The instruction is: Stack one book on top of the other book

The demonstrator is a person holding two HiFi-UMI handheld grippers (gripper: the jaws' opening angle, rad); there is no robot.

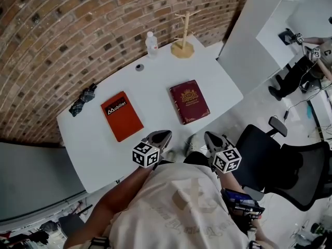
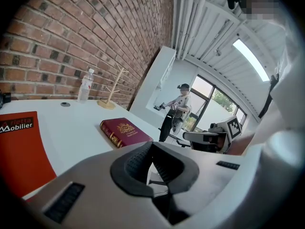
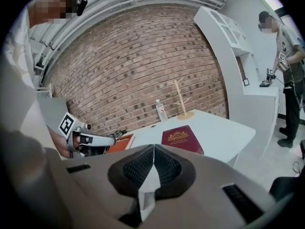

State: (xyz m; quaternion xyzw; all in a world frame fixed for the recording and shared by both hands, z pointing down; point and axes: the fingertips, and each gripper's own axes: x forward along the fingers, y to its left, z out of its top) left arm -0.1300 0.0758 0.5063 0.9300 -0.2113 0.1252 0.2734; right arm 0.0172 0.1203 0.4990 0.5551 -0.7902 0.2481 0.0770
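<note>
An orange-red book (image 1: 122, 115) lies flat on the left part of the white table (image 1: 155, 87). A maroon book (image 1: 189, 101) with a gold crest lies to its right, apart from it. Both grippers hover at the table's near edge, empty. My left gripper (image 1: 161, 137) is shut, just in front of the gap between the books. My right gripper (image 1: 213, 139) is shut too, a little right of the maroon book's near end. In the left gripper view the shut jaws (image 2: 152, 144) face the maroon book (image 2: 125, 131), with the orange book (image 2: 19, 149) at left. The right gripper view shows both books (image 3: 182, 139) (image 3: 121, 142) beyond its closed tips (image 3: 153, 149).
A water bottle (image 1: 151, 44), a wooden branch stand (image 1: 182, 40) and a small dark disc (image 1: 139, 67) stand at the table's far side by the brick wall. A dark bundle (image 1: 83, 100) lies at the far left edge. Office chairs (image 1: 280, 165) stand at right. A person (image 2: 175, 111) stands beyond the table.
</note>
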